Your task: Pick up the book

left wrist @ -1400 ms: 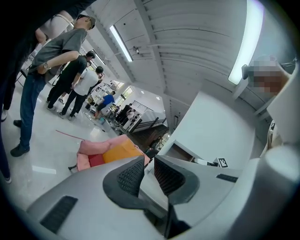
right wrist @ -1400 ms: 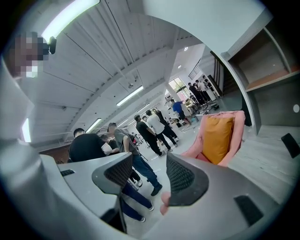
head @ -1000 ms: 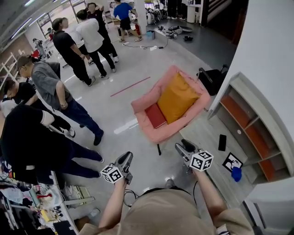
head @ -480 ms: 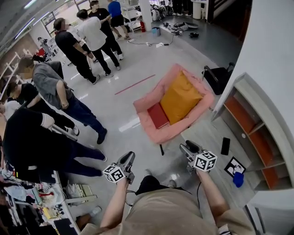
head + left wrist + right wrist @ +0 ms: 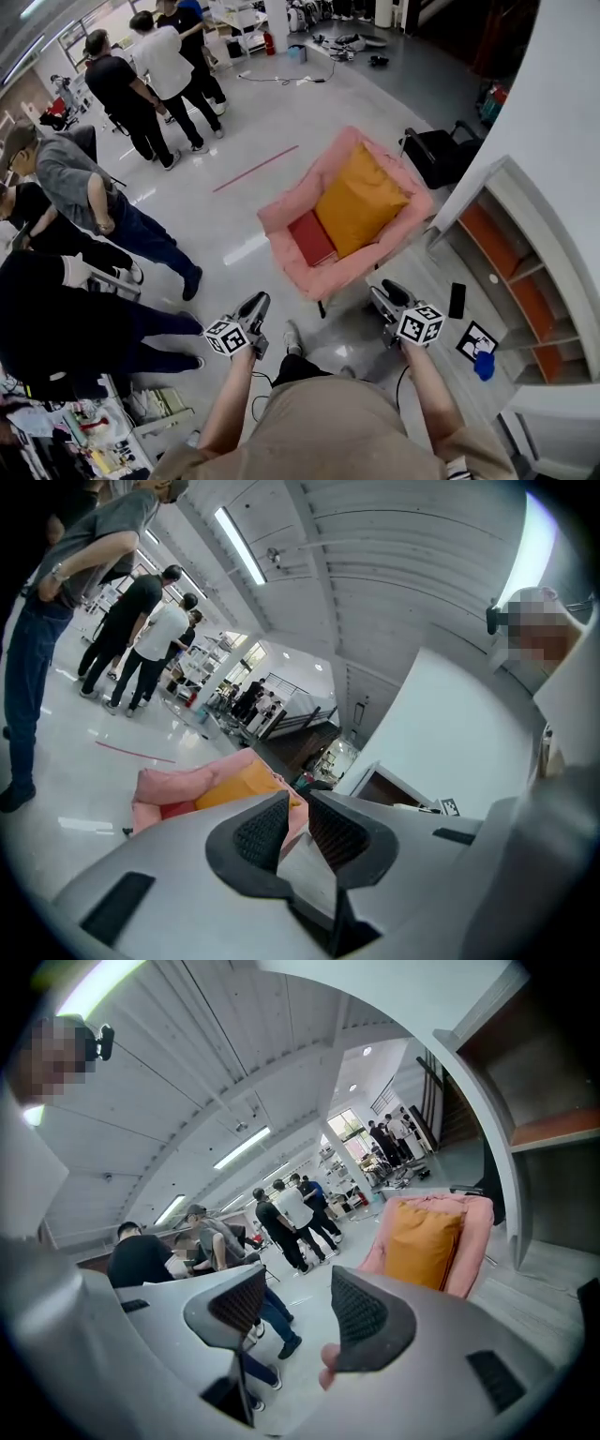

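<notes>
The red book (image 5: 311,237) lies flat on the seat of a pink armchair (image 5: 298,197), beside an orange cushion (image 5: 361,202) that leans on the backrest. My left gripper (image 5: 257,305) hangs in the air short of the chair's front left, its jaws a narrow gap apart with nothing between them. My right gripper (image 5: 386,293) is near the chair's front right corner, open and empty. The left gripper view shows the left gripper (image 5: 298,803) pointing at the armchair (image 5: 173,782), the cushion (image 5: 239,785) and a strip of the book (image 5: 175,809). In the right gripper view, the right gripper (image 5: 299,1277) faces the cushion (image 5: 422,1241); there the book is hidden.
Several people (image 5: 94,187) stand at the left and back. A black chair (image 5: 441,155) sits behind the armchair. A grey shelf unit with orange boards (image 5: 511,248) lines the right wall, with a black phone (image 5: 457,300) and a blue object (image 5: 483,362) before it. A cluttered table (image 5: 112,431) is at the bottom left.
Both grippers have moved forward toward the armchair, which now looks nearer. The person holding them has stepped forward; a shoe now shows between the arms.
</notes>
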Action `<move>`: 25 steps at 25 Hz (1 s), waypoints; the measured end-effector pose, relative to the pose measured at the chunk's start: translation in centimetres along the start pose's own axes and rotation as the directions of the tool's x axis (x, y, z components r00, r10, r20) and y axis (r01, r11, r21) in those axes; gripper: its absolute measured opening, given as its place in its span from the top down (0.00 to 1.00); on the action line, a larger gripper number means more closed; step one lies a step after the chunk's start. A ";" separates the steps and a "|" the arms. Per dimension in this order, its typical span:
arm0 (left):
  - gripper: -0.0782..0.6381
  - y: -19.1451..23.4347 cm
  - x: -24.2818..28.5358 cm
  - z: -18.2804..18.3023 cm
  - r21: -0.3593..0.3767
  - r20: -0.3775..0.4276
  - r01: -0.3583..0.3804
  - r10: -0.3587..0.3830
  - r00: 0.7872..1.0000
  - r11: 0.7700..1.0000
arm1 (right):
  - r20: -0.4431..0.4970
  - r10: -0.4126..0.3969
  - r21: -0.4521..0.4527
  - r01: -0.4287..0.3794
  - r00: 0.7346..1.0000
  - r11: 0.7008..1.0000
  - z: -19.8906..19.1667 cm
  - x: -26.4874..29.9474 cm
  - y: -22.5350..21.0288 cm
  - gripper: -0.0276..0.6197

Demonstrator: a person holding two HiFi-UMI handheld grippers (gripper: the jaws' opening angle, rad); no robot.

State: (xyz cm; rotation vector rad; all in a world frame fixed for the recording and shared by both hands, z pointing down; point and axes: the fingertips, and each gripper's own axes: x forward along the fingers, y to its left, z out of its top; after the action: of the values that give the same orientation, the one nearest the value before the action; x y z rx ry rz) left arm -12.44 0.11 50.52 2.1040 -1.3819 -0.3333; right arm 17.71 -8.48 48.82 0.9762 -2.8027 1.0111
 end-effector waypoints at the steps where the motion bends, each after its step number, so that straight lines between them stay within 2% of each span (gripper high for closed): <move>1: 0.82 0.8 0.9 0.7 0.000 -0.008 0.013 -0.013 1.000 1.000 | 0.007 -0.014 0.001 0.014 1.000 1.000 0.5 0.9 -0.1 0.62; 6: 0.82 5.0 4.8 4.3 0.011 -0.048 0.084 -0.084 0.995 0.996 | 0.005 -0.067 -0.018 0.067 0.998 0.998 2.6 6.6 0.4 0.62; 13: 0.82 12.7 6.7 8.7 -0.051 -0.052 0.113 -0.116 0.992 0.992 | -0.039 -0.111 -0.030 0.110 0.993 0.993 2.6 16.0 1.9 0.62; 21: 0.80 20.5 7.6 10.3 -0.097 -0.114 0.142 -0.153 0.982 0.985 | -0.110 -0.180 -0.057 0.175 0.977 0.983 0.1 23.2 3.1 0.62; 25: 0.78 22.4 9.0 9.8 -0.113 -0.147 0.151 -0.167 0.975 0.982 | -0.144 -0.219 -0.078 0.209 0.965 0.975 -1.0 24.4 2.6 0.62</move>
State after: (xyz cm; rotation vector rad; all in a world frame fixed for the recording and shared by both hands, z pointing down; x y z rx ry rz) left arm -30.33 -17.66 57.20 2.1129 -1.0872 -0.2898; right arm -3.55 -19.87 53.17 1.1144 -2.5246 0.9237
